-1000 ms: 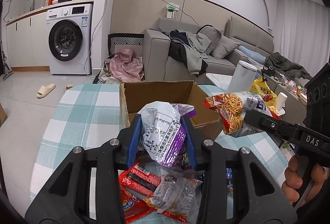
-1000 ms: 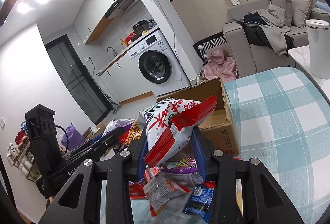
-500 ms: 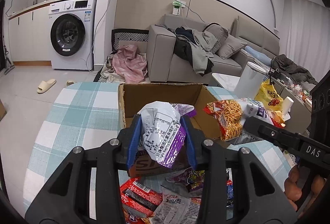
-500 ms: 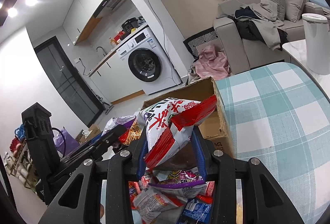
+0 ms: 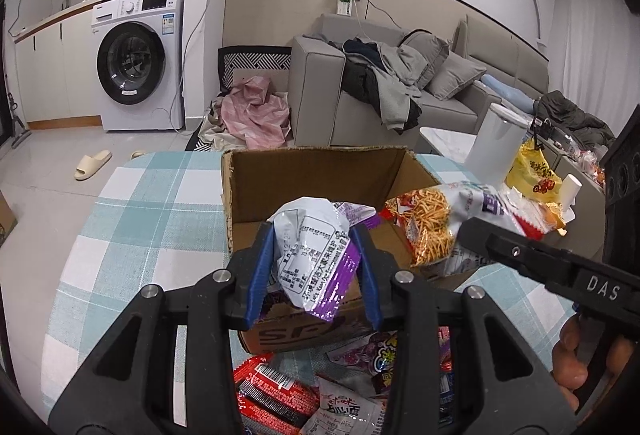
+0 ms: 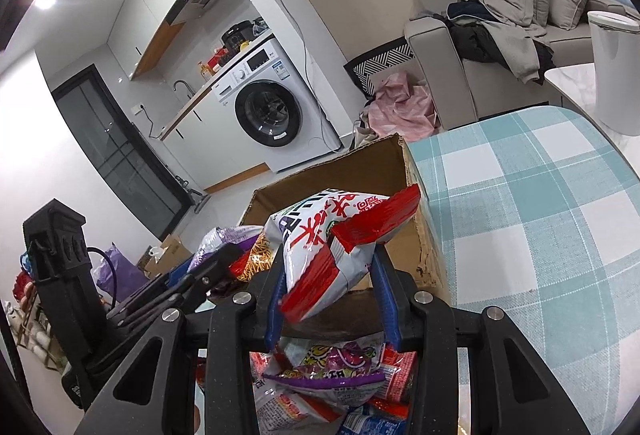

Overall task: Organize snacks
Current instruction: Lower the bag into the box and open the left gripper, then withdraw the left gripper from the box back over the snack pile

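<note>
My left gripper [image 5: 314, 239] is shut on a white and purple snack packet [image 5: 310, 259], held at the near wall of an open cardboard box [image 5: 320, 175]. To its right the other gripper carries a red and white bag printed with orange sticks [image 5: 440, 223] beside the box's right wall. In the right wrist view my right gripper [image 6: 328, 263] is shut on that red and white snack bag [image 6: 332, 239], in front of the box [image 6: 332, 175]. A heap of loose snack packets [image 5: 340, 391] [image 6: 320, 379] lies on the table below both grippers.
The box stands on a round table with a teal and white checked cloth [image 5: 132, 219] [image 6: 540, 203]. A white bin [image 5: 494, 143] and a yellow bag [image 5: 532, 175] stand to the right. A washing machine [image 5: 138, 67], a grey sofa [image 5: 360, 91] and a slipper [image 5: 92, 163] lie beyond.
Both grippers have moved forward toward the cardboard box with their packets still held. The box looms larger and the snack heap has slid lower in both views.
</note>
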The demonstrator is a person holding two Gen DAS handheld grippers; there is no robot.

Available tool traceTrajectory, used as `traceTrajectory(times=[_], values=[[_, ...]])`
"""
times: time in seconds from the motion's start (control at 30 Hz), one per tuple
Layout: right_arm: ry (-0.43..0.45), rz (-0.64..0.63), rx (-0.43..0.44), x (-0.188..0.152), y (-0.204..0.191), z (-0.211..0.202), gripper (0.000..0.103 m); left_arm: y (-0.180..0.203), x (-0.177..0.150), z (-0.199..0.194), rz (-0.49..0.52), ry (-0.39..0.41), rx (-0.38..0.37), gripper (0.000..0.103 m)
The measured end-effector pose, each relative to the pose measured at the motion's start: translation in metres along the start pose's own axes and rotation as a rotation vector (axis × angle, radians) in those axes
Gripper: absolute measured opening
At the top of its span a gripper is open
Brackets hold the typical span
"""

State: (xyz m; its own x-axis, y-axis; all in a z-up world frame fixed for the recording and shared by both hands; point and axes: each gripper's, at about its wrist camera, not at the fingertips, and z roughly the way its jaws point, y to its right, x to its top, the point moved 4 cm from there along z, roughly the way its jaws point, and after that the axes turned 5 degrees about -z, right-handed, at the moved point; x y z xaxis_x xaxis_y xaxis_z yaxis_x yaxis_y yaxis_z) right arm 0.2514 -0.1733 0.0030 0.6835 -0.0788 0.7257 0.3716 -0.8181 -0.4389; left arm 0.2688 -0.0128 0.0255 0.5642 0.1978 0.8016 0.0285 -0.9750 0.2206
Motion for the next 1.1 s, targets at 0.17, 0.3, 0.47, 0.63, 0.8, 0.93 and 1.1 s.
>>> traceTrajectory(times=[0.17, 0.3, 0.47, 0.63, 0.8, 0.93, 1.1], values=[[-0.018, -0.005, -0.013, -0.001, 0.004, 0.010, 0.039, -0.003, -0.008, 0.015, 0.007, -0.023, 0.010, 0.036], [-0.035, -0.014, -0.003, -0.004, 0.002, 0.013, 0.039, -0.010, -0.017, 0.023, 0.028, -0.033, 0.005, 0.036], [-0.056, 0.019, 0.014, -0.006, 0.000, 0.014, 0.039, -0.019, -0.019, 0.027, 0.045, -0.034, 0.007, 0.036], [-0.060, 0.042, 0.018, -0.006, 0.001, 0.016, 0.040, -0.023, -0.017, 0.025, 0.025, -0.050, -0.016, 0.036], [-0.023, 0.023, 0.024, -0.005, 0.001, 0.005, 0.049, -0.021, -0.018, 0.015, 0.020, -0.047, -0.027, 0.050], [0.007, -0.002, 0.005, -0.005, 0.000, -0.010, 0.054, -0.019, -0.017, -0.005, 0.000, -0.030, -0.055, 0.075], [0.017, -0.013, -0.002, -0.009, 0.000, -0.026, 0.083, -0.013, -0.017, -0.032, 0.020, 0.002, -0.038, 0.087]])
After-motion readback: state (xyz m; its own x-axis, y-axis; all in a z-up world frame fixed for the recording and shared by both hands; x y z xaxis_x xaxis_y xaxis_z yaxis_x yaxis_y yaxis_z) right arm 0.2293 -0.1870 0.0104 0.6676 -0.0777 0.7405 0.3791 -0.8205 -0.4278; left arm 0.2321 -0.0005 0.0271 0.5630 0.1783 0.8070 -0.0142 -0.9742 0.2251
